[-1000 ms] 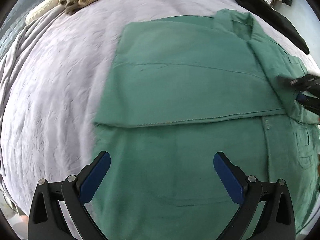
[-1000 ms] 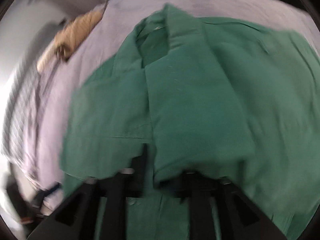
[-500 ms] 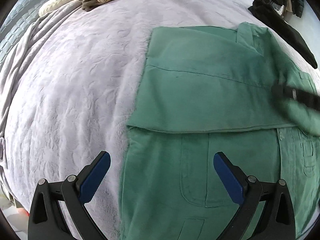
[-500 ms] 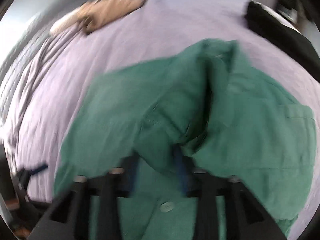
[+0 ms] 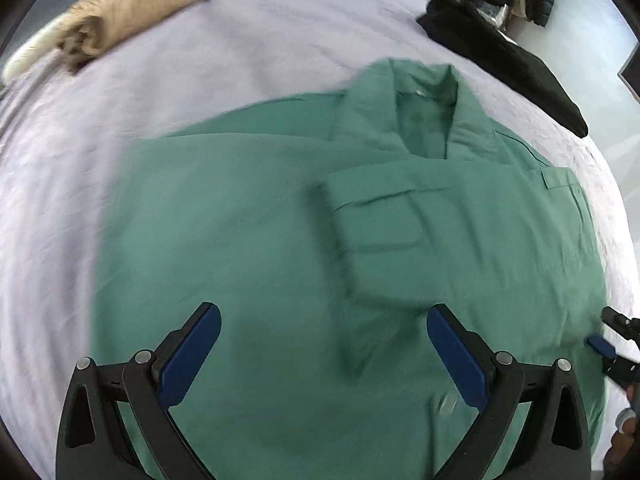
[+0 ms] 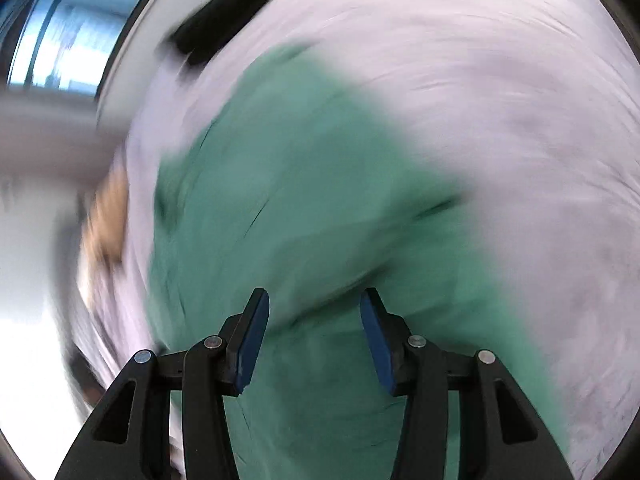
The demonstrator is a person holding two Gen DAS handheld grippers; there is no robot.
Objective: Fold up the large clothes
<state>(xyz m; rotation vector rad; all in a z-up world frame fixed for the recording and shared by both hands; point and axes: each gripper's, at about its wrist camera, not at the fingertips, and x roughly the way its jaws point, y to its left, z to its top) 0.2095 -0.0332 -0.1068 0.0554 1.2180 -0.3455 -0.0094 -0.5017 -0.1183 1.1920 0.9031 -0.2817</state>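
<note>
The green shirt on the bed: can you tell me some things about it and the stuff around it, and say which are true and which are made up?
1. The green shirt lies on a pale lilac bedspread. True.
2. A sleeve is folded across the shirt's front. True.
3. The left hand-held gripper is clamped on the shirt. False: its jaws are wide apart and hold nothing.
4. A red towel lies near the collar. False: a black garment lies on the bed beyond the collar.
5. A tan bundle lies at the bed's far left. True.
6. The right hand-held gripper holds a sleeve. False: nothing is between its pads.
</note>
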